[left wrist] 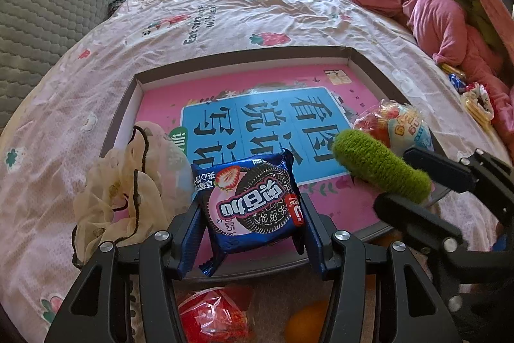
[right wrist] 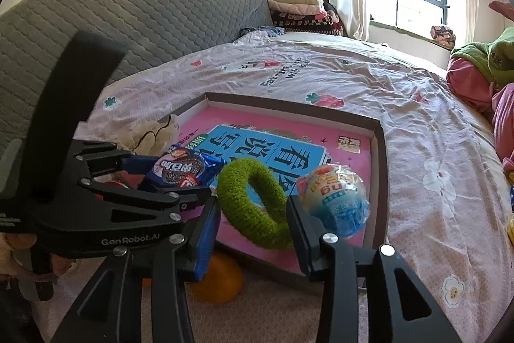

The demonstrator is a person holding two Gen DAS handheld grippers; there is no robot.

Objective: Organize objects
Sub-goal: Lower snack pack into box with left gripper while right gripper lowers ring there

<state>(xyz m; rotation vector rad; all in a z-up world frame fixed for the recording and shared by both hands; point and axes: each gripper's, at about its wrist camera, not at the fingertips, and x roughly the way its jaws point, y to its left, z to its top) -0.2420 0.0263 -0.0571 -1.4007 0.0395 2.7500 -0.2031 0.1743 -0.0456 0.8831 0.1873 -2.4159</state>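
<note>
Right gripper [right wrist: 253,214] stands released, jaws astride the green ring [right wrist: 253,201], which lies over the tray [right wrist: 380,150] rim. Left gripper [left wrist: 252,214] grasps the cookie packet [left wrist: 250,201], long axis crosswise.

We see a blue cookie packet [left wrist: 253,204] with a pink strawberry picture, a fuzzy green ring [right wrist: 253,203], a pink book [left wrist: 257,114] with a blue panel, and a pale pink bedsheet [left wrist: 225,18] with a strawberry and flower pattern.
</note>
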